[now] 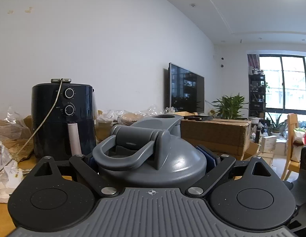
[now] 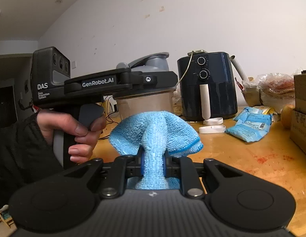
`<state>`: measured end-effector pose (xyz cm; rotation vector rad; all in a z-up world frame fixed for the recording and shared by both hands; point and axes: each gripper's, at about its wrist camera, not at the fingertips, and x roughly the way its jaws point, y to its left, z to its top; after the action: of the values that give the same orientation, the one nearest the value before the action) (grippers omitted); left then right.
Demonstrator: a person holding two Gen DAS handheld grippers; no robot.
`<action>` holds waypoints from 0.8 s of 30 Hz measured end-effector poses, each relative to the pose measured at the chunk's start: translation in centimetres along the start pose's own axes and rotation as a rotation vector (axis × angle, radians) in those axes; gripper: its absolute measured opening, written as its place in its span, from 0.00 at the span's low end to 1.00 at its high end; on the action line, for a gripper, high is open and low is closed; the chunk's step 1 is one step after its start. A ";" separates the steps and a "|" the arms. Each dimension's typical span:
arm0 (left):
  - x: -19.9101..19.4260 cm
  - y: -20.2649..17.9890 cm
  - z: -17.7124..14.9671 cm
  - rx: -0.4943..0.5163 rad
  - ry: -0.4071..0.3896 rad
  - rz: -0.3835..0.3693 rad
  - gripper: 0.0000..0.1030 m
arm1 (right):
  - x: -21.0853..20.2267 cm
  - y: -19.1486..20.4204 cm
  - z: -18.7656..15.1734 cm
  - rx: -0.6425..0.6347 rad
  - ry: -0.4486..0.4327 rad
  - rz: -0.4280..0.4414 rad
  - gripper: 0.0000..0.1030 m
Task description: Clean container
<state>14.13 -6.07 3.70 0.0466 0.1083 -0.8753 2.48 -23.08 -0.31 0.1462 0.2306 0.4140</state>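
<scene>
On a wooden table [image 2: 251, 158] before a white wall, we grip the container [image 2: 145, 100] just under its grey lid [image 1: 153, 158] with our left gripper [image 1: 153, 164], its jaws clamped on both sides. The container stands upright, long axis vertical, spout cap flipped up. Our right gripper [image 2: 153, 165] pinches a blue cloth [image 2: 154, 132] tight, just in front of the container, with a black air fryer [image 2: 208, 86] behind.

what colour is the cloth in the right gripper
Light blue cloth, with a darker blue edge; right wrist view shows it best.
</scene>
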 end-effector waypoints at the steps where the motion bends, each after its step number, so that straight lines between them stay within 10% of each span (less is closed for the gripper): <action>1: 0.0 0.0 0.0 0.000 0.002 -0.002 0.92 | 0.1 0.2 0.0 -0.009 0.001 -0.008 0.10; 24: 0.3 0.4 -0.1 0.001 0.003 -0.016 0.92 | 1.6 1.3 0.1 -0.081 0.080 -0.040 0.10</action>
<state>14.66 -6.01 3.52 0.0484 0.1111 -0.8913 3.43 -21.30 -0.30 0.0459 0.2947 0.3887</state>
